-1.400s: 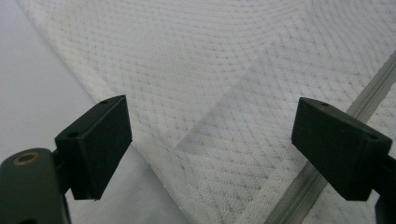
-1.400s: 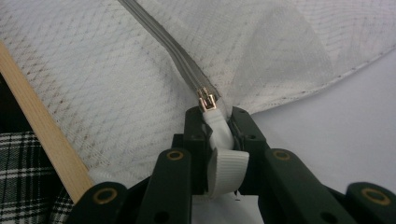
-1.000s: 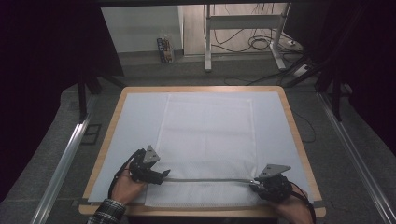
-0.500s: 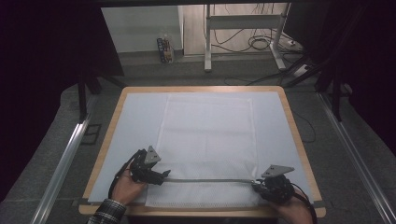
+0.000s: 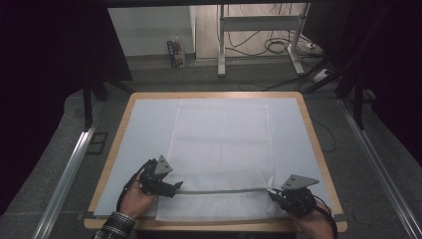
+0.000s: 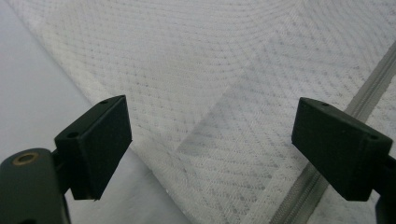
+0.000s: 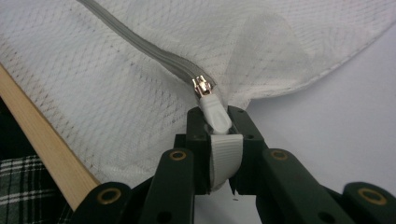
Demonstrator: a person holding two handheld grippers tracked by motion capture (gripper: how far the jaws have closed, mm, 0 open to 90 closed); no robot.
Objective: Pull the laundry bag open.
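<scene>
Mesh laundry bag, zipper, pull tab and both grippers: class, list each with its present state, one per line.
Mesh bag: flat on the table mat.
Zipper: closed along its visible length.
Pull tab: clamped between the jaws.
Right gripper: jaws just closed, shut on the tab.
Left gripper: open above the mesh.

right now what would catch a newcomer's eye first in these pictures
The white mesh laundry bag spread flat over the pale blue table, with its grey zipper running across the near end. At the zipper's right end the right hand-held gripper has just closed on the grey zipper pull. The left hand-held gripper hovers open over the bag's left edge.
</scene>
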